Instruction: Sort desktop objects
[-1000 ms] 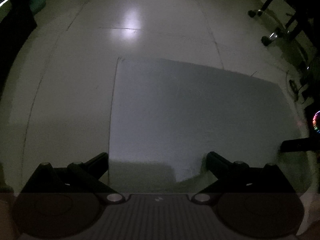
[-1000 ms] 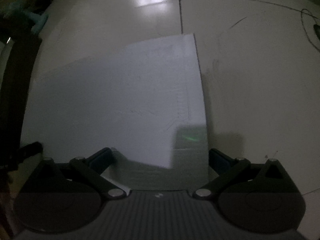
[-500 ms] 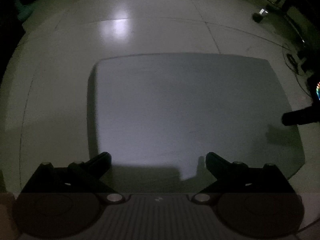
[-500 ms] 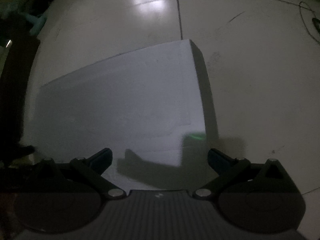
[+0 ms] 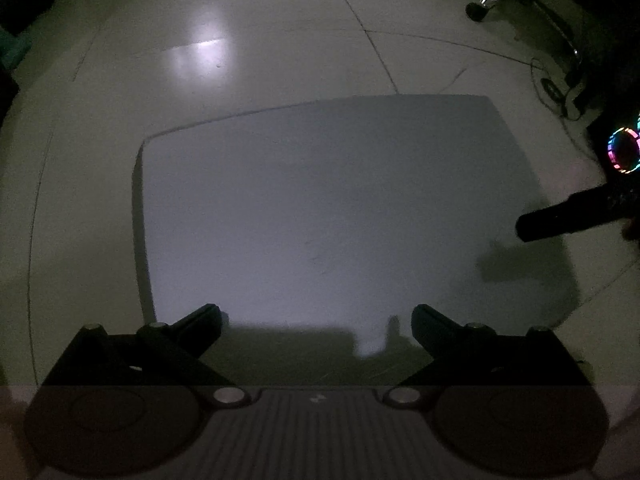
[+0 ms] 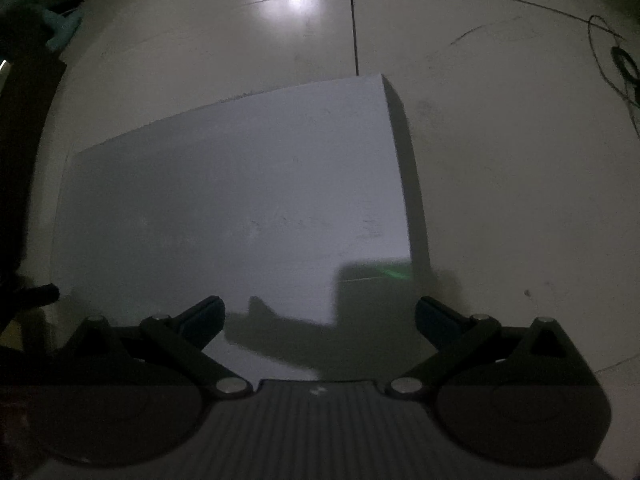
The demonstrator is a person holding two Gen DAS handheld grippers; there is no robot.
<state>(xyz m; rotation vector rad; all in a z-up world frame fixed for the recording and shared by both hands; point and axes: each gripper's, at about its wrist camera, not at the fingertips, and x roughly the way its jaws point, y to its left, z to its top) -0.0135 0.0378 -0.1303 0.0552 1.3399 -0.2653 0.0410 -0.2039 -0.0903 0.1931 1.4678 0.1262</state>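
Note:
The scene is dim. A bare white tabletop fills the middle of the left wrist view and also shows in the right wrist view. I see no desktop objects on it. My left gripper is open and empty above the table's near edge. My right gripper is open and empty above the table's near right part. A finger of the right gripper reaches in from the right in the left wrist view. A finger of the left gripper shows at the left edge of the right wrist view.
Pale tiled floor surrounds the table. Office chair wheels and cables lie at the far right. A ring of coloured lights glows at the right edge. A teal object sits at the far left.
Both grippers have risen and swung, so the table's far edge and corners now sit lower and nearer in view. Both stay open and empty.

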